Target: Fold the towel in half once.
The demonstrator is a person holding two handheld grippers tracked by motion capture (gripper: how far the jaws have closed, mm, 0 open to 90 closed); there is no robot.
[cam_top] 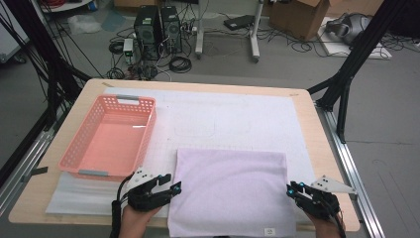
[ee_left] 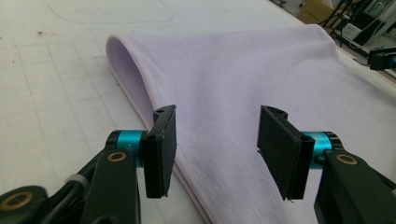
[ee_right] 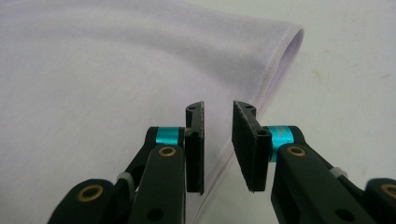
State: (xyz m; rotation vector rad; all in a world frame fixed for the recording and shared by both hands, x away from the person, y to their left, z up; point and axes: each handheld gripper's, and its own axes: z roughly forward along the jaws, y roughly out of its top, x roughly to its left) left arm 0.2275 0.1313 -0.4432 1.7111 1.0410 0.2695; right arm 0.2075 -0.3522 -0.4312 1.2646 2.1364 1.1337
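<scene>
Two grippers flank folded lilac towel point(cam_top: 230, 191) | left gripper point(cam_top: 174, 187), right gripper point(cam_top: 292, 189): jaws unclenched, nothing grasped | edges apparently released after folding

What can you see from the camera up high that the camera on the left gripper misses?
The high view alone takes in the pink basket, the wooden table edge and the floor behind with computers. The left gripper view alone shows the rounded fold of the lilac cloth close up between the open jaws of the left gripper. Both show that cloth and the right gripper.
</scene>
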